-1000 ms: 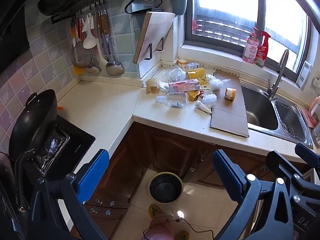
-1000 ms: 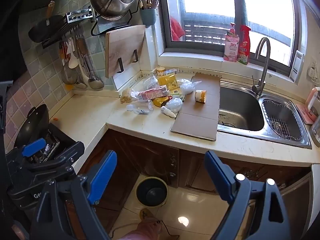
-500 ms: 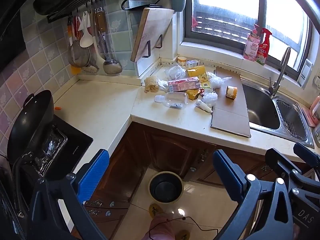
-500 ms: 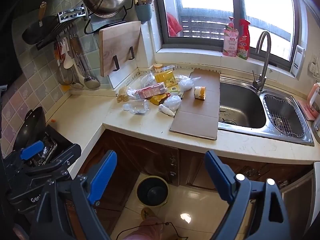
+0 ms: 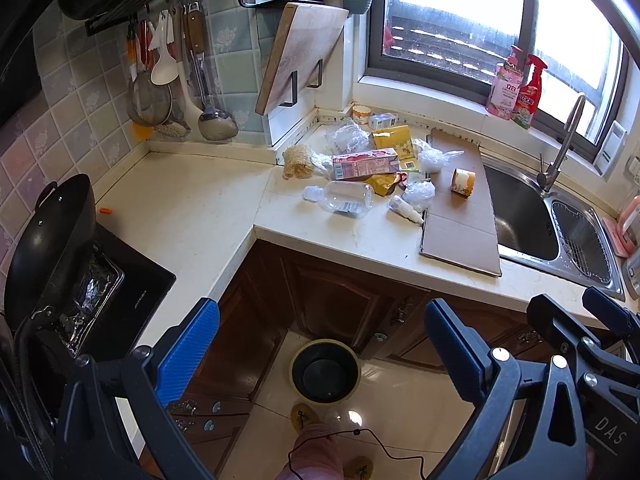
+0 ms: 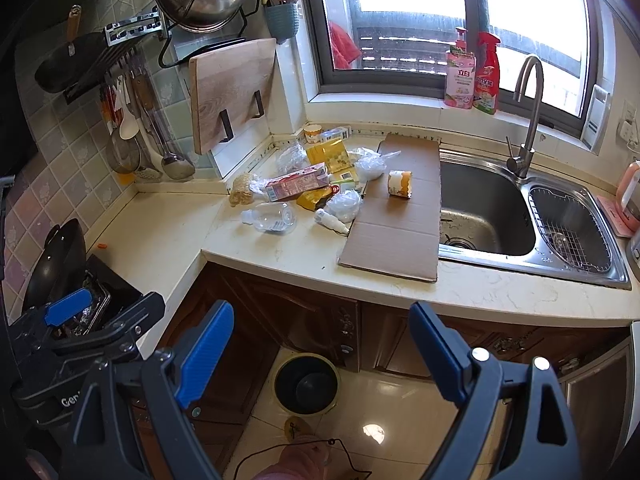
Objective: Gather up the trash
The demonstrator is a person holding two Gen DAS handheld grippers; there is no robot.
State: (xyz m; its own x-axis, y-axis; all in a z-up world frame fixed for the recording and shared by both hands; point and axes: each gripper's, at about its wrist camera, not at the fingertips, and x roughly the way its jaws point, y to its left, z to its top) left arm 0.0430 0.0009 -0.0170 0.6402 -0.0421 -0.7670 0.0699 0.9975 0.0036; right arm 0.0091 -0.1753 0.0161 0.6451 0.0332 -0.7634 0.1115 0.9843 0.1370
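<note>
A heap of trash lies on the countertop (image 6: 280, 256) in the corner left of the sink (image 6: 484, 208): a clear plastic bottle (image 6: 272, 218) on its side, a pink carton (image 6: 298, 187), a yellow packet (image 6: 329, 155), crumpled bags and a flattened cardboard sheet (image 6: 398, 210) carrying a small cup (image 6: 400, 184). A round bin (image 6: 306, 384) stands on the floor below. The left gripper (image 5: 320, 354) and right gripper (image 6: 320, 354) hang above the floor with jaws spread wide, gripping nothing.
</note>
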